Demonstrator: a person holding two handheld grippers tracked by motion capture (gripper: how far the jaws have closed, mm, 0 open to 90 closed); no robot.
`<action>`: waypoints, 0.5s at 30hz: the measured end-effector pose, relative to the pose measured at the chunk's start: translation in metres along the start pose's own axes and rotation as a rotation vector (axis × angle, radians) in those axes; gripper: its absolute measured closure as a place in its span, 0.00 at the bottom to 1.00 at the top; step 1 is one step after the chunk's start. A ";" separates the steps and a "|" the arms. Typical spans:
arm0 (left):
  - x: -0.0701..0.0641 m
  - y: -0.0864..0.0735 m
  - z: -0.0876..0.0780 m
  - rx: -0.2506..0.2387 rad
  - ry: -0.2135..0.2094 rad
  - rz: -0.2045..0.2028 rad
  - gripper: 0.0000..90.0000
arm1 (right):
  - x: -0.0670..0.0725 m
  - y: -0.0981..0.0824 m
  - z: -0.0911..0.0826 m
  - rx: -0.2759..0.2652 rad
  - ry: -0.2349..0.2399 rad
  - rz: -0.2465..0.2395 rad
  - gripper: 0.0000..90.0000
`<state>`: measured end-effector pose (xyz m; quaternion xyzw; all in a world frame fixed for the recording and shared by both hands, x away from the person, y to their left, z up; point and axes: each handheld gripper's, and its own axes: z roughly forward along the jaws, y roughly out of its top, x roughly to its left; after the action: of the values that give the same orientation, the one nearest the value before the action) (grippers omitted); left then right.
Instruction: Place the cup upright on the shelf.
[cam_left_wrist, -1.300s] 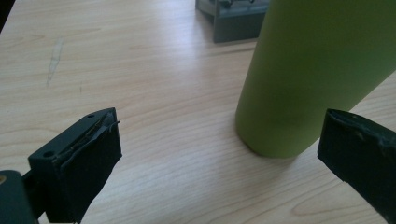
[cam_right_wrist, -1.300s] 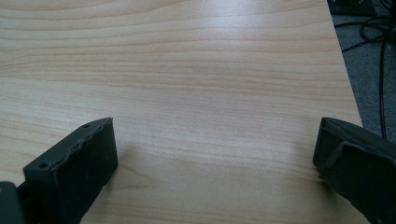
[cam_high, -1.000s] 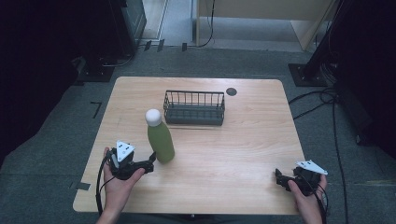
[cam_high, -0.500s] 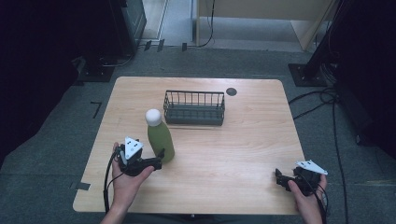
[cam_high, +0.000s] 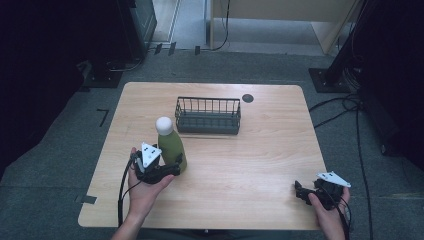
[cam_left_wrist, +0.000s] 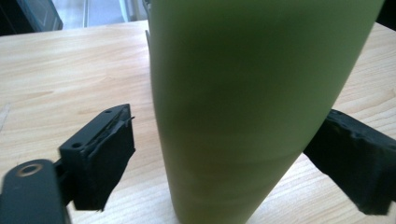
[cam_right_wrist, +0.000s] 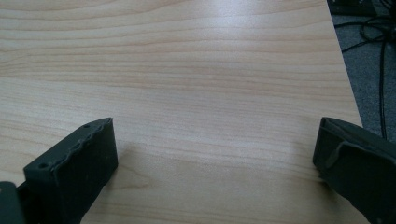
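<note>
Straddling the green bottle (cam_high: 175, 147) low on its body, my left gripper (cam_high: 167, 171) has its jaws wide, one on each side with a gap showing at the left one, so nothing is clamped yet; I judge this low placement is meant to keep the tall, white-capped bottle from tipping. It stands upright on the table (cam_high: 260, 150) at about 8 o'clock from centre, with the wire basket (cam_high: 208, 116) near at its 1 o'clock. My right gripper (cam_high: 300, 192) rests at 5 o'clock by the table's near edge, jaws wide over bare wood, leaving broad open room across the middle
</note>
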<state>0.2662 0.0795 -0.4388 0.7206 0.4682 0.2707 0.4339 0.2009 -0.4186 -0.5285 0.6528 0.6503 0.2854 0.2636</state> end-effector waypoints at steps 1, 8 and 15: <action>-0.001 0.000 0.001 -0.002 0.003 0.007 0.14 | 0.000 0.000 0.000 0.000 0.000 0.000 0.00; -0.004 0.002 0.005 -0.024 0.006 0.000 0.18 | 0.000 0.000 0.000 0.000 0.000 -0.001 0.00; -0.005 0.002 0.008 -0.053 0.006 0.006 0.23 | 0.000 0.000 0.000 0.000 0.000 0.000 0.00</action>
<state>0.2716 0.0714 -0.4412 0.7093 0.4603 0.2864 0.4505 0.2009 -0.4186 -0.5285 0.6529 0.6502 0.2854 0.2636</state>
